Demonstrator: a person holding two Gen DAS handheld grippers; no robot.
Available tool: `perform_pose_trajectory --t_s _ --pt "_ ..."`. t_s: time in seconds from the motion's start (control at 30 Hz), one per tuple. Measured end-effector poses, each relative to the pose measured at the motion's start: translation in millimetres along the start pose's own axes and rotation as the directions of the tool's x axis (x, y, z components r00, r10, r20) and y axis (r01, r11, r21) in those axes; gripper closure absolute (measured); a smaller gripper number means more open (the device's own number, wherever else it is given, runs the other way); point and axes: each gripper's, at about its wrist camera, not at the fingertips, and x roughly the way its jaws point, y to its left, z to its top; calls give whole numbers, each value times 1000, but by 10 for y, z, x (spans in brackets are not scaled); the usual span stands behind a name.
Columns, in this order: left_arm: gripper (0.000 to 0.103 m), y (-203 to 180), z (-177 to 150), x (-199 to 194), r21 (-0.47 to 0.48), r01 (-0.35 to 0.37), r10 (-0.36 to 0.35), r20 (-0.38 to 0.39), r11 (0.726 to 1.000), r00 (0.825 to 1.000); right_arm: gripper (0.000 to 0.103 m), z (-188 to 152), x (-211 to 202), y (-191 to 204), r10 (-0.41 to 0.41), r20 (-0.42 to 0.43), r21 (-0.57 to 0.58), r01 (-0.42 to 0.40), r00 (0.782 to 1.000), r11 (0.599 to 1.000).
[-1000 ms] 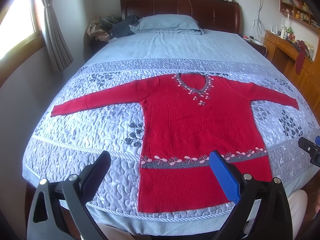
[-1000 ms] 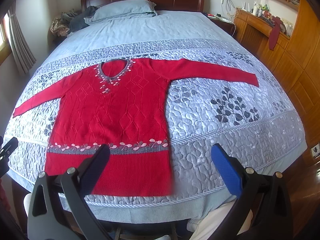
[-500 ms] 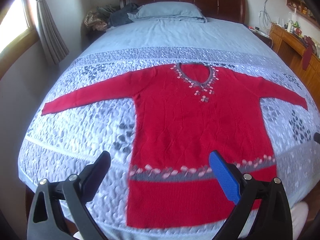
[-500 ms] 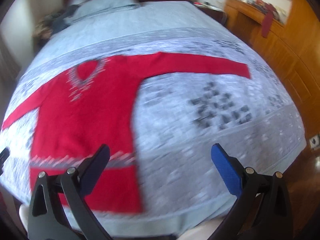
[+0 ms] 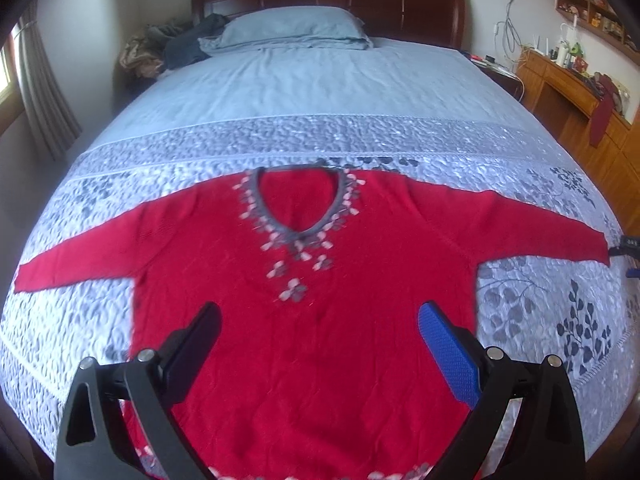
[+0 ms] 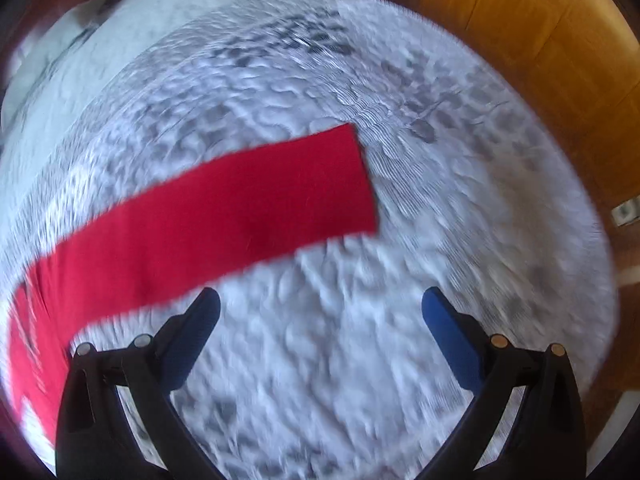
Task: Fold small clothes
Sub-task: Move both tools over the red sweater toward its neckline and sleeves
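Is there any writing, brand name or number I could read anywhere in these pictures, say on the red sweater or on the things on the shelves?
None can be read.
Red sweater: only flower embroidery, no words.
Bottles and boxes on the wooden shelf: any labels are too small to read.
Wall socket in the right wrist view: blurred, no legible marking.
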Motion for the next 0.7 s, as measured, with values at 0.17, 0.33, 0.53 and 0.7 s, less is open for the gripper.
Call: perform_pose_trajectory --t_s 0.17,0.33,0.53,0.7 --pt "4 -74 8 212 22 -25 25 -7 999 1000 6 177 335 -139 50 -61 53 -46 997 998" --pt "4 42 -83 345 29 -59 60 -29 998 998 62 172 353 -186 100 -46 89 -96 994 991" --pt "4 324 -174 389 11 -79 79 -55 997 995 95 154 63 -67 170 53 48 -172 984 984" --pt "4 736 -197 454 -47 -109 105 -76 993 992 95 59 -320 480 95 150 -107 -80 984 991"
